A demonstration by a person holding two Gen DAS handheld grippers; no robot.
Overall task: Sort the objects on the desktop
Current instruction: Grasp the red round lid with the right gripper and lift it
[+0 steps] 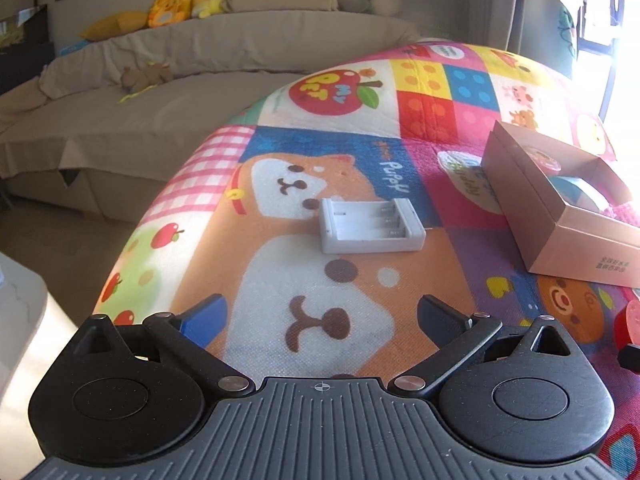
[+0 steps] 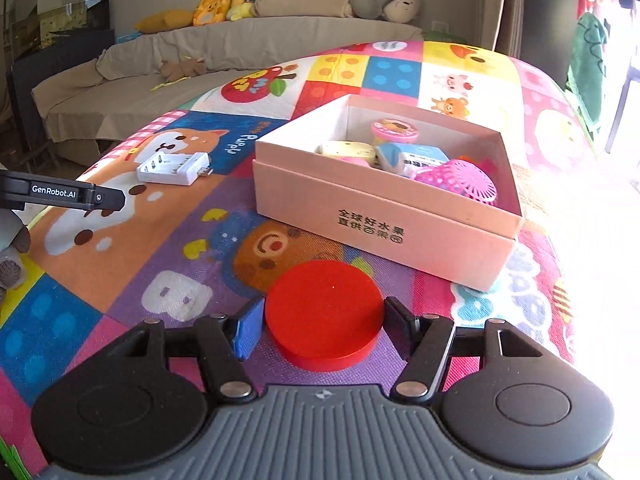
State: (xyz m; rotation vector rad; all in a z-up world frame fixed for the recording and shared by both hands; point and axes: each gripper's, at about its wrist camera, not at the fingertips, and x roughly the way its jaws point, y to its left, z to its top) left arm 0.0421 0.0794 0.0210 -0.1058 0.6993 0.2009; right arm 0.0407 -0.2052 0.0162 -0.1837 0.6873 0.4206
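Black hand-held gripper (image 2: 322, 324), blue finger pad (image 2: 247, 330), ribbed grey base, apparently silver pivot screws.

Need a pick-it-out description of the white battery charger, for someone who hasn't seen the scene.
On the cartoon play mat, look left of the open pink cardboard box. The white battery charger lies on the orange puppy print, alone. It is the only white, flat, slotted item; the red disc is round.

charger (image 2: 173, 168) left of box (image 2: 384, 216); disc (image 2: 324, 314) before box
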